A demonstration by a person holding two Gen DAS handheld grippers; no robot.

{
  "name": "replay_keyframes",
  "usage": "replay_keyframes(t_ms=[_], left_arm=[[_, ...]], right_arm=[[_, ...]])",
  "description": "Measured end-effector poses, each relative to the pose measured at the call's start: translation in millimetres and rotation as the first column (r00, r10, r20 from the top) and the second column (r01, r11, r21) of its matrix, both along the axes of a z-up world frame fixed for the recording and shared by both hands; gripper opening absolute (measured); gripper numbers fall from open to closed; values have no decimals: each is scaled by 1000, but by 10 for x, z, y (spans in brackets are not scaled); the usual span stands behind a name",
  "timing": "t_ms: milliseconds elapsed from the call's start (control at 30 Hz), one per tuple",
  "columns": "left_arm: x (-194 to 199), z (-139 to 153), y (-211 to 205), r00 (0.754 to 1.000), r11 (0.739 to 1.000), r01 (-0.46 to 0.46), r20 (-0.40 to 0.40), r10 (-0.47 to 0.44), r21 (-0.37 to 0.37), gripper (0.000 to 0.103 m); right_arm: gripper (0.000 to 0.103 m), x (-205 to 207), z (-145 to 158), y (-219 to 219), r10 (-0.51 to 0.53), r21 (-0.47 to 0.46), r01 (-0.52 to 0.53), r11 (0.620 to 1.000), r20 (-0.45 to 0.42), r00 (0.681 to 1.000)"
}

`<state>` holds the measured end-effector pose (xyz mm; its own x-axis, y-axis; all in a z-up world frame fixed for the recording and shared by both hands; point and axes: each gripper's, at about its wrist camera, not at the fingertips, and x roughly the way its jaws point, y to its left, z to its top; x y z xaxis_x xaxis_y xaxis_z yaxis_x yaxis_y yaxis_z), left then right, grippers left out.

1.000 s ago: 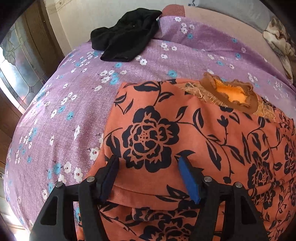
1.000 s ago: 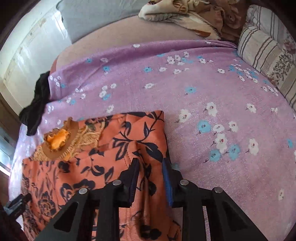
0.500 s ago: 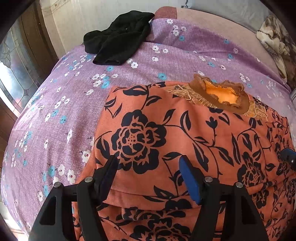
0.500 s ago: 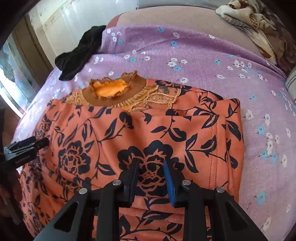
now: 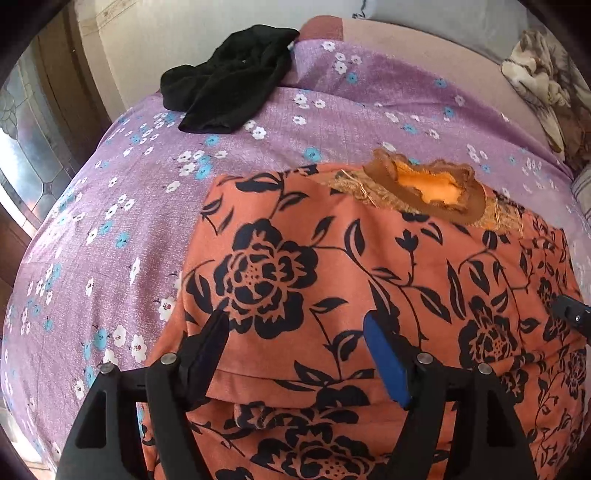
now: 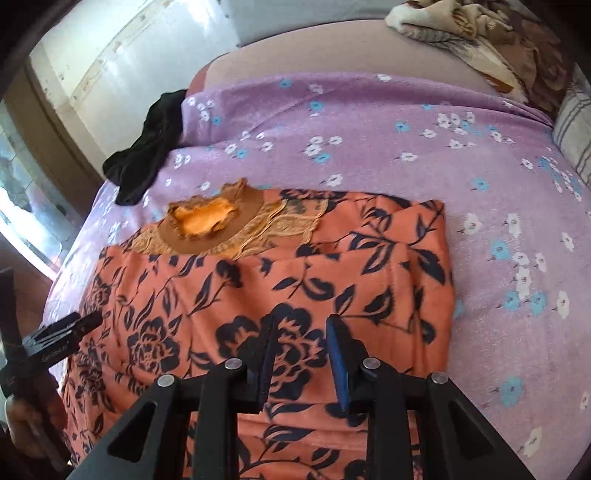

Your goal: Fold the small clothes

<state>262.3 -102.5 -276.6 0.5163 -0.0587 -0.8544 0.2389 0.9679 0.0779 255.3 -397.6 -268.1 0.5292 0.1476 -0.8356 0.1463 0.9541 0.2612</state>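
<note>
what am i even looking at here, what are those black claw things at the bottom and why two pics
Each picture comes from a camera mounted on a hand-held two-finger tool; a person holds one in each hand. One view looks along the left tool, the other along the right tool. Both stand open and hold nothing. Below them an orange flowered garment, partly folded, lies on a purple flowered bedsheet. A black cloth lies at the far edge of the bed, and a crumpled blanket farther back. In the right view, the left tool shows at the left edge.

Orange garment (image 5: pixel 369 280) hem beyond frame edge
</note>
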Motion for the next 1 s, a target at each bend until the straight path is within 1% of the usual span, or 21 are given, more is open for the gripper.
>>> replay_keyframes(t_ms=[33, 67, 100, 133, 167, 233, 333, 400, 500, 533, 567, 600, 667, 733, 800, 867, 933, 1000], left_arm=[[-8, -84, -56, 999, 999, 23, -32, -22, 32, 76], [-31, -147, -100, 999, 997, 38, -41, -35, 68, 77], [-71, -143, -121, 999, 995, 45, -7, -44, 87, 77], [-94, -122, -130, 999, 994, 47, 3, -47, 99, 77], [-110, -98, -123, 999, 994, 48, -9, -47, 100, 77], [-141, -33, -46, 999, 998, 42, -20, -41, 50, 77], [-183, -15, 137, 999, 1000, 9, -46, -9, 1, 77], [-214, -50, 288, 998, 1000, -13, -66, 12, -22, 77], [-312, -136, 522, 993, 996, -29, -112, 20, -80, 78], [-372, -145, 567, 994, 998, -28, -106, 21, -62, 78], [-432, -158, 587, 995, 999, -25, -100, 22, -21, 78], [-497, -170, 610, 995, 1000, -17, -93, 18, 9, 78], [-628, -150, 674, 997, 1000, -8, -75, 8, -7, 78], [-778, -139, 739, 996, 1000, -11, -85, 9, -22, 79], [-959, -118, 796, 997, 1000, -13, -75, 12, -12, 79], [-1157, -4, 878, 1000, 999, -21, -21, 20, -46, 79], [-1335, 138, 984, 999, 997, -19, 45, 22, -77, 79], [-1475, 258, 1145, 994, 995, -37, 100, 46, -96, 79]], right_arm=[[30, 16, -76, 105, 29, 2, -29, 1000, -33, 999], [30, -5, -125, 192, 39, -22, -40, 999, -58, 998], [31, -35, -118, 251, 38, -61, -41, 997, -52, 998], [30, -59, -99, 287, 41, -83, -45, 996, -49, 998], [30, -88, -70, 288, 38, -76, -41, 996, -47, 998], [30, -174, -32, 223, 20, -17, -21, 1000, -39, 999], [30, -265, -115, 141, 2, 23, 0, 1000, -84, 996], [31, -333, -111, 108, -1, 49, 5, 999, -77, 997], [31, -463, -96, 97, -6, 75, 13, 997, -90, 996], [31, -508, -124, 108, -2, 77, 10, 997, -104, 995], [31, -568, -172, 124, 0, 88, 11, 996, -123, 992], [31, -645, -199, 143, -10, 91, 20, 996, -117, 993], [31, -792, -189, 224, -13, 58, 19, 998, -94, 995], [31, -941, -173, 309, -3, 33, 6, 999, -88, 996], [31, -1094, -139, 373, -4, 19, 6, 1000, -72, 997], [31, -1247, -54, 391, -18, 25, 19, 1000, -35, 999], [31, -1393, 100, 390, -30, 37, 29, 999, 44, 999], [31, -1564, 253, 364, -40, 51, 34, 998, 114, 993]])
